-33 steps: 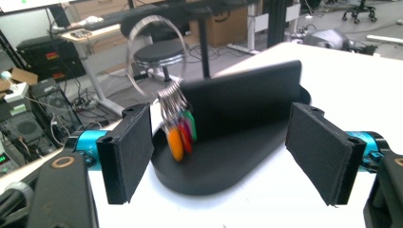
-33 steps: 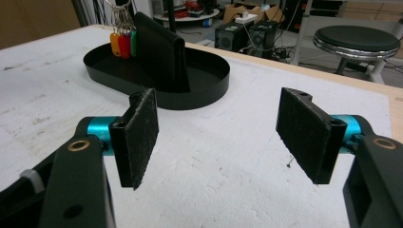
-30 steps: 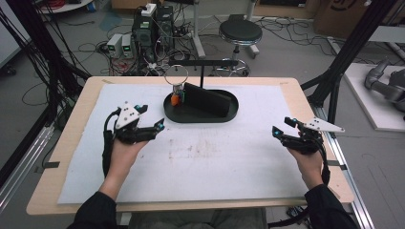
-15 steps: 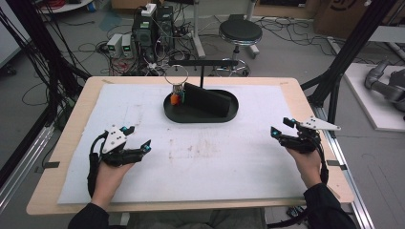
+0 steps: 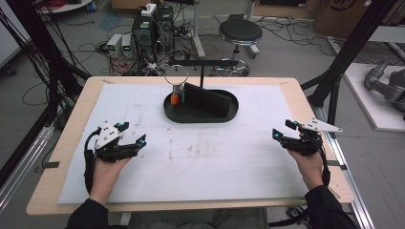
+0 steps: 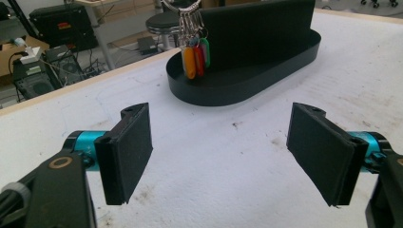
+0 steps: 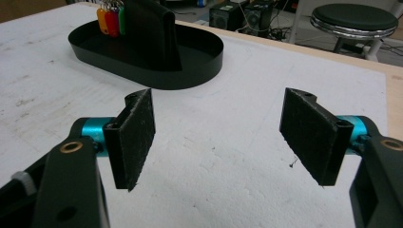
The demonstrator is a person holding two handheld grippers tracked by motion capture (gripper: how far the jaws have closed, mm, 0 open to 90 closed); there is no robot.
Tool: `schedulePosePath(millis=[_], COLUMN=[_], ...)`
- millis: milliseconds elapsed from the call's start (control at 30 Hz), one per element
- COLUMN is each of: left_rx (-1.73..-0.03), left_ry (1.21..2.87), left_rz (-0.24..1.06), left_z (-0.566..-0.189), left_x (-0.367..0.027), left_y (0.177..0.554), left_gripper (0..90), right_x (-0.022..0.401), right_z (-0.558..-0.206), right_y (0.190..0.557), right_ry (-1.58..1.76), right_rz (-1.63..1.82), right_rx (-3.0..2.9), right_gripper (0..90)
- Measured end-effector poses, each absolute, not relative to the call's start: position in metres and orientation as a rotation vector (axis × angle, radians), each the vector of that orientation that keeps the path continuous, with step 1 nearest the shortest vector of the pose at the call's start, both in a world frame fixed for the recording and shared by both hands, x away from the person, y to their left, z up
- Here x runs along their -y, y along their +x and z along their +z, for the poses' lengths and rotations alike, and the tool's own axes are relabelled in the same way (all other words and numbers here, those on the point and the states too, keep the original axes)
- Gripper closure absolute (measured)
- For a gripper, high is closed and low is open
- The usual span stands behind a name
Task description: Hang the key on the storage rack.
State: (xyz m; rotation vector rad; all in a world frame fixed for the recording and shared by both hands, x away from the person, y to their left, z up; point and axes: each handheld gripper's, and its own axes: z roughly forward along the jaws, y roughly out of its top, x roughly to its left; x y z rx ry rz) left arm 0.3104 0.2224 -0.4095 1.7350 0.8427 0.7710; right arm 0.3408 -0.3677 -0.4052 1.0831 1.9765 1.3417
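Note:
A black oval tray (image 5: 200, 120) stands at the far middle of the white mat, with an upright black block (image 5: 205, 98) in it. A key ring with orange, red and green tags (image 5: 175, 98) hangs over the tray's left end. My left gripper (image 5: 132, 133) sits low at the near left, open, and its own view has the left gripper (image 6: 221, 156) facing the tags (image 6: 194, 59) and tray (image 6: 237, 90). My right gripper (image 5: 282, 129) is open at the near right. In its own view the right gripper (image 7: 218, 142) has just opened a little further, nothing between its jaws.
A black stand arm (image 5: 203, 62) reaches over the tray from behind the table and carries the ring. The white mat (image 5: 205, 157) covers most of the wooden table (image 5: 305, 100). Beyond the far edge are a stool (image 5: 240, 32), electronics boxes and cables.
My left hand has moved back toward the near left of the mat and sunk lower. The right hand has kept its place.

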Motion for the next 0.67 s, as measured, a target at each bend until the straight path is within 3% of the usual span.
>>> schedulePosePath(millis=[667], left_rx=[-0.878], left_ry=[1.716], left_rz=[0.766], left_z=[-0.4082], left_x=[-0.229], left_y=[0.3154], left_gripper=[22.9], right_x=[0.3699], right_z=[-0.4074], right_y=[0.3436], right_ry=[1.09], right_rz=[1.342], right_rx=[-1.986], right_gripper=[26.4])
